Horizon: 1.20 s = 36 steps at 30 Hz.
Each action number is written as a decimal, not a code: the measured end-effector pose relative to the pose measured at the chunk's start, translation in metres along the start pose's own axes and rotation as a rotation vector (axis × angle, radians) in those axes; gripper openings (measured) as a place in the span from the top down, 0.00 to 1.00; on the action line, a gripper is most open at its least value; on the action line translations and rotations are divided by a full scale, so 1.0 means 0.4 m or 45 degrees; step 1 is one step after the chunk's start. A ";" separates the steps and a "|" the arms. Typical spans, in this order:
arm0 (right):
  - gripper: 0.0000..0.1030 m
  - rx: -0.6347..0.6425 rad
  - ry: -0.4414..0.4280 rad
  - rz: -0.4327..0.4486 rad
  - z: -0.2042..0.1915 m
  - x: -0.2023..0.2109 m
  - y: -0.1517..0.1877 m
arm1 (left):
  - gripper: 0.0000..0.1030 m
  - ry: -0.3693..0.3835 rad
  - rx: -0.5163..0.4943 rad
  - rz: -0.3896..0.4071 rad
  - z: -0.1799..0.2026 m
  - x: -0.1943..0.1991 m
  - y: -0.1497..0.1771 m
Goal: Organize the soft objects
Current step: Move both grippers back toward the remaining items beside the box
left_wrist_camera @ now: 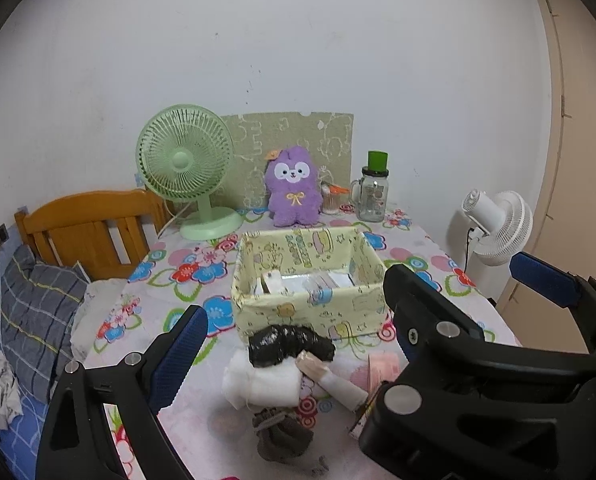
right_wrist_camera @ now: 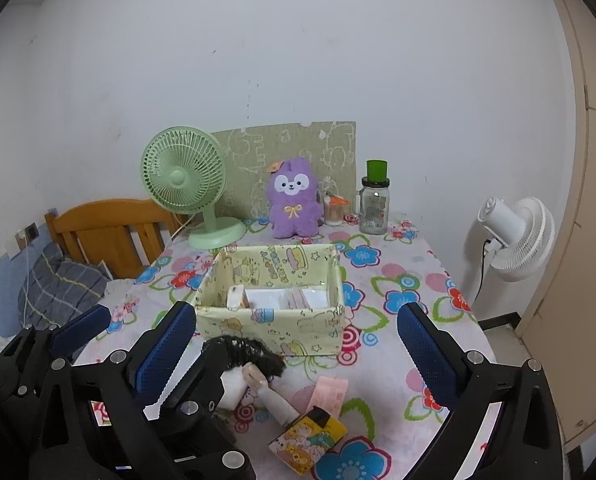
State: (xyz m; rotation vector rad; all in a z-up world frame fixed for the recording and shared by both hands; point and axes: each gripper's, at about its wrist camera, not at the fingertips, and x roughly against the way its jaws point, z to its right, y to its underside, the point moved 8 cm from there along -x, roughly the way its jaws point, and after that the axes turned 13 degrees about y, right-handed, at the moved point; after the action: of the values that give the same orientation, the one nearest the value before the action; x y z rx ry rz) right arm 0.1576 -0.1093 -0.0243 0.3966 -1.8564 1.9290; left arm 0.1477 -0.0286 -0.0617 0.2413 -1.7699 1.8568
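Floral tablecloth everywhere, white wall behind. My left gripper hangs spread wide over the sock pile with nothing between its blue pads; my right gripper is just as wide open, also empty, sitting level beside it.

Right under the left one: a black rolled sock lying crosswise against the front wall of the yellow fabric box, a white roll touching it, a beige-and-white roll angled down to the right, and a grey sock nearest the camera. A pink one sits just right of them, next to a cartoon-print packet.

Further back: purple plush, green fan, glass jar.
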 end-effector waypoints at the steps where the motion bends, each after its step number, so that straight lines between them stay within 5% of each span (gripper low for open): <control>1: 0.01 0.003 0.000 -0.001 -0.001 0.000 0.007 | 0.06 0.001 0.005 -0.005 -0.003 -0.003 0.006; 36: 0.01 -0.012 0.000 -0.165 -0.002 -0.146 0.290 | 0.07 0.043 0.046 -0.123 -0.052 -0.142 0.270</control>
State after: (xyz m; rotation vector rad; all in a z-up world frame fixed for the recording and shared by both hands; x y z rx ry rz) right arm 0.1510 -0.1159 -0.1539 0.5009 -1.7929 1.8342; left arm 0.1455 -0.0210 -0.1853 0.3018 -1.6737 1.8154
